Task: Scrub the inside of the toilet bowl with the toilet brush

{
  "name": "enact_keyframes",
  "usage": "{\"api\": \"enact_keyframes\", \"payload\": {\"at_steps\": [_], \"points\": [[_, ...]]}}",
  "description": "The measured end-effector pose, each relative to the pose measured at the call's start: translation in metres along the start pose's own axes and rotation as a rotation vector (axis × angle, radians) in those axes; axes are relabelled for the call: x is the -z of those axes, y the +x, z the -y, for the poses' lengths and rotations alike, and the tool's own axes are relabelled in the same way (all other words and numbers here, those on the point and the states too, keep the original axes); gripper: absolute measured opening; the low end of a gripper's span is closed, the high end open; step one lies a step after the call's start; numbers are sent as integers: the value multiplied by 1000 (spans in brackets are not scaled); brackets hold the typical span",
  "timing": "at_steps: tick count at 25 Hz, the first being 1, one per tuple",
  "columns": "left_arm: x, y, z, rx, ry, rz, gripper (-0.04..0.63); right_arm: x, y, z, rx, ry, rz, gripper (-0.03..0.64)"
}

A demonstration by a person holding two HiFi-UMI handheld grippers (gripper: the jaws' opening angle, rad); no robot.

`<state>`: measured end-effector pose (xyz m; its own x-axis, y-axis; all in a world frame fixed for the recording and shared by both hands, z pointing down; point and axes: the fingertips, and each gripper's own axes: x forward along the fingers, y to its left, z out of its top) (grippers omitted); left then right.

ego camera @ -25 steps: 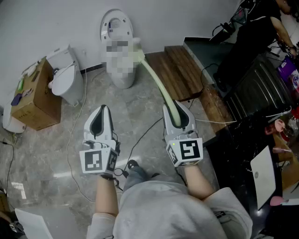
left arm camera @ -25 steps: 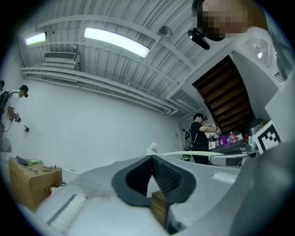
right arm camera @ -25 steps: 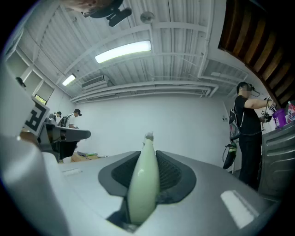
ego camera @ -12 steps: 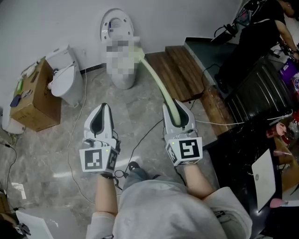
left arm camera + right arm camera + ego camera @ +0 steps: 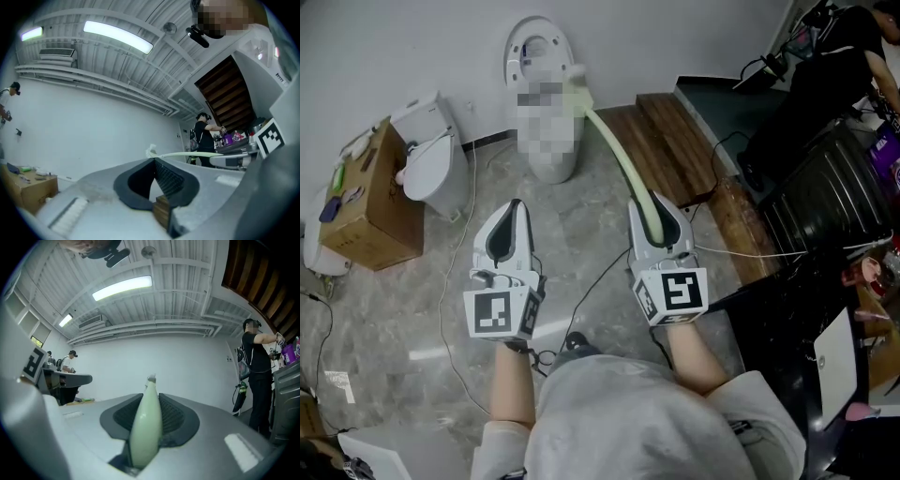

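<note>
Floor (image 5: pixel 412 300): grey stone, cables trailing across it. Spare toilet (image 5: pixel 427 164) and cardboard box (image 5: pixel 366 206) sit at far left, not part of the job.

Toilet (image 5: pixel 551 155): far centre against the wall, seat up. Inside of the bowl is blurred out, so I can't read how clean it is.

Toilet brush (image 5: pixel 617 155): long pale green handle running from the right gripper up and left. Its head sits at the right side of the bowl's rim. Can't tell whether the bristles are down inside or just at the edge.

Right gripper (image 5: pixel 643 210): fingers (image 5: pixel 176 416) clamped on the brush's handle end, which fills the gap between them.

Left gripper (image 5: pixel 514 208): near left, well apart from the toilet. Fingers (image 5: pixel 171 180) closed tip to tip with nothing between them, idle.

Progress, my read: pick-up and reach are done and the brush is at the bowl. Scrub strokes look under way or about to start. Nothing here shows the scrub finished, so count the scrub itself as outstanding.
</note>
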<state>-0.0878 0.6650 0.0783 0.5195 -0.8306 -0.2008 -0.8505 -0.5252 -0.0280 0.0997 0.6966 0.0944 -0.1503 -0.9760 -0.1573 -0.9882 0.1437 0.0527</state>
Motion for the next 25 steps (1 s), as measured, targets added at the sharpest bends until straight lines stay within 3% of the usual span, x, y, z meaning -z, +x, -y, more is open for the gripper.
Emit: {"api": "enact_keyframes", "payload": {"at_steps": [14,25], "points": [[23,42,-75,38,21,-47,5,21,79,-42,-14,46,-14,101],[46,93,-103,41,14,-59,5,40,140,-32,-11,4,-37,101]]}}
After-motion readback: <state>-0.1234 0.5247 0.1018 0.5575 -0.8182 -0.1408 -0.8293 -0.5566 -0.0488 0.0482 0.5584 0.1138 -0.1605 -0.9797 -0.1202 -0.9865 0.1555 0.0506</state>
